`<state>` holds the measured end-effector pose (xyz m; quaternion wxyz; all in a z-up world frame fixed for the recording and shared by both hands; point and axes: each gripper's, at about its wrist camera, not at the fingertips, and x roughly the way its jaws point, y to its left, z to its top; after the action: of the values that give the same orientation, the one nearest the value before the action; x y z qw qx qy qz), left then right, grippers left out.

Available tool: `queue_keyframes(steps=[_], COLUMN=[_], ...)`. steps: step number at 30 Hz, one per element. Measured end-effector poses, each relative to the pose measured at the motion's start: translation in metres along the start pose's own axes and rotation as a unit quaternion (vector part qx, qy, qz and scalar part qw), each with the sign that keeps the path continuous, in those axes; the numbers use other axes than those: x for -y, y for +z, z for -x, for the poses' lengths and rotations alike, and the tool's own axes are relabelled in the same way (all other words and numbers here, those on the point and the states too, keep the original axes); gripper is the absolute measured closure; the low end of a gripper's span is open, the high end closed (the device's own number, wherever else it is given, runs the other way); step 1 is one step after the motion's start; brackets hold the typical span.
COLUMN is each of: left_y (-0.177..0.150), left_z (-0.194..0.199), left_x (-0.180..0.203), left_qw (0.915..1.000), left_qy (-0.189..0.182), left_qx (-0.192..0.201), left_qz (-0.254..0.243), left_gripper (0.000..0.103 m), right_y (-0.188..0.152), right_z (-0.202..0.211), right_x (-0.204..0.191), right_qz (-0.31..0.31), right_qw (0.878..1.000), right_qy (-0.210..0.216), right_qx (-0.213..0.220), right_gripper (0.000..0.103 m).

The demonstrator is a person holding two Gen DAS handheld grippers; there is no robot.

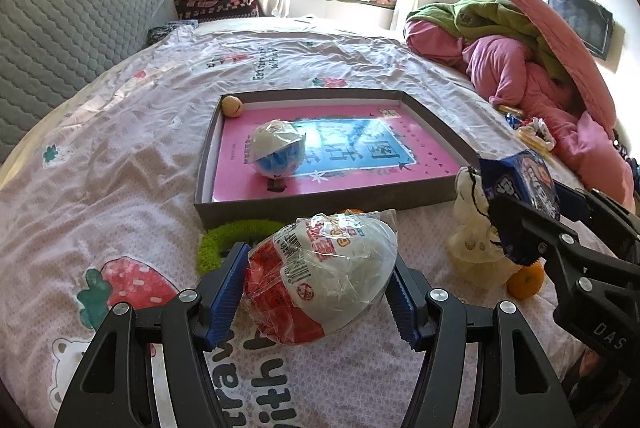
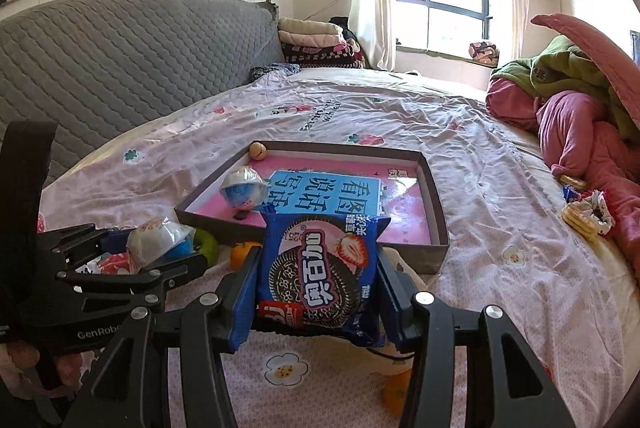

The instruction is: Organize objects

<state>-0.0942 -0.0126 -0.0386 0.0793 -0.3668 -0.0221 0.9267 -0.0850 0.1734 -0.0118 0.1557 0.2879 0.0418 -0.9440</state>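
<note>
Bed (image 1: 120, 156): shallow box (image 1: 208, 206), green ring (image 1: 224, 240), orange (image 1: 526, 280) on sheet.

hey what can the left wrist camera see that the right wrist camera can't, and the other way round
Only the left wrist view shows the red and white egg toy up close in the left claw, and the whole green fuzzy ring. Only the right wrist view shows the cookie packet's printed front in the right claw. Both show the shallow box holding a blue egg toy and a small tan ball.

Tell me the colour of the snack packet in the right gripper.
Dark blue cookie packet with a pink panel and a strawberry picture; clearest in the right wrist view.
</note>
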Motion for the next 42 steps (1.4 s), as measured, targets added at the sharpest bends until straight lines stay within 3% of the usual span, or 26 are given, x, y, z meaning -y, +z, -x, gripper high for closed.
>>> queue_keyframes(steps=[14,42], left_y=[0.039,0.104], left_z=[0.006,-0.025], left_x=[0.006,0.01], left_qw=[0.9996,0.9991], left_qy=[0.015,0.011], left_qx=[0.022,0.04], left_qz=[-0.004,-0.011], left_gripper=[0.037,0.037], right_y=[0.023,0.077], right_z=[-0.009,-0.042], right_x=[0.006,0.04], right_qz=[0.007,-0.015], right_qw=[1.0,0.999], right_qy=[0.01,-0.005], right_qx=[0.004,0.029], right_gripper=[0.051,0.051])
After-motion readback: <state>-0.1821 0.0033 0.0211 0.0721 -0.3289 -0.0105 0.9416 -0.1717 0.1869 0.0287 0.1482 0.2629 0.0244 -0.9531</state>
